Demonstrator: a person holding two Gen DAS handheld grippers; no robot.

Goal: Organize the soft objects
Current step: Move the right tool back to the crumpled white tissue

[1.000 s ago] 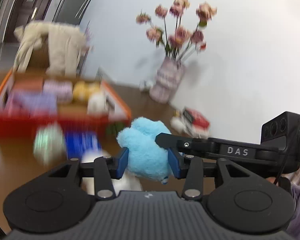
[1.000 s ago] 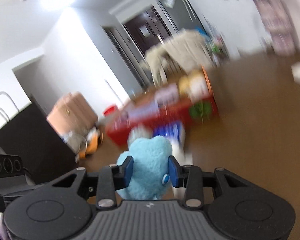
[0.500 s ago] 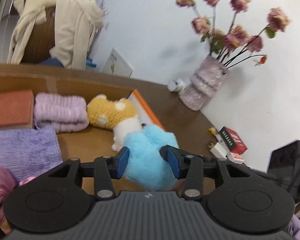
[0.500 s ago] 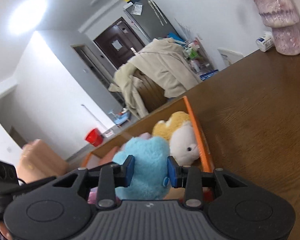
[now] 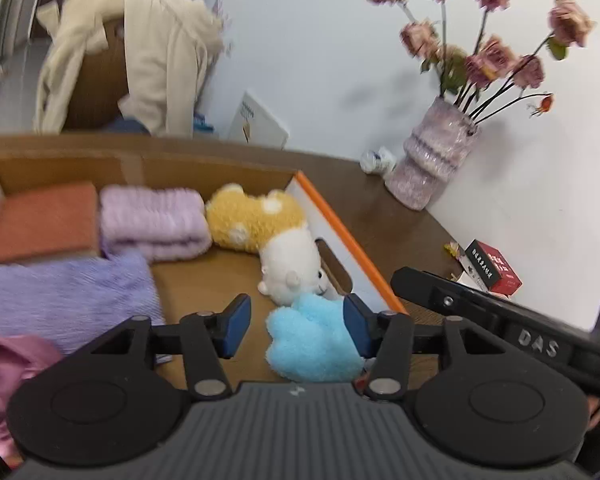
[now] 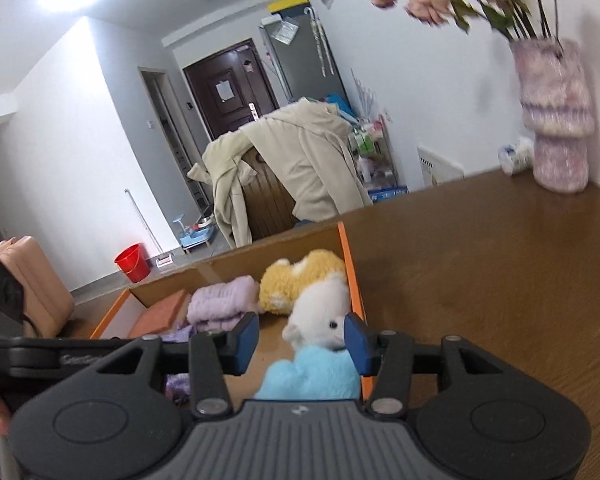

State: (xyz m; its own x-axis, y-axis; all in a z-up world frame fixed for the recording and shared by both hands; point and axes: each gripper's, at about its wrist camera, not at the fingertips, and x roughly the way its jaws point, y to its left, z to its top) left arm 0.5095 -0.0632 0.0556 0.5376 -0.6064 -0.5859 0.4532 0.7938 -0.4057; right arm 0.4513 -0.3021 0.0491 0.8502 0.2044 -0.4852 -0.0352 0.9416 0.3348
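Soft objects, largest item first: we see the cardboard box with orange rim on the brown table, its far wall toward the chair with the beige coat. Inside, along the far wall from left: an orange-brown folded cloth, a lilac folded towel, a yellow-and-white plush dog against the right wall. A purple cloth lies in front of the towel.

We note the blue plush toy in the box's near right corner, just in front of the dog's white head.

Left gripper: jaws have just been opening; left pad clear of the toy, right pad beside it, no squeeze. Right gripper: jaws likewise just opening, both pads apart from the blue plush toy below them.

A pink vase stands at the table's far right edge.
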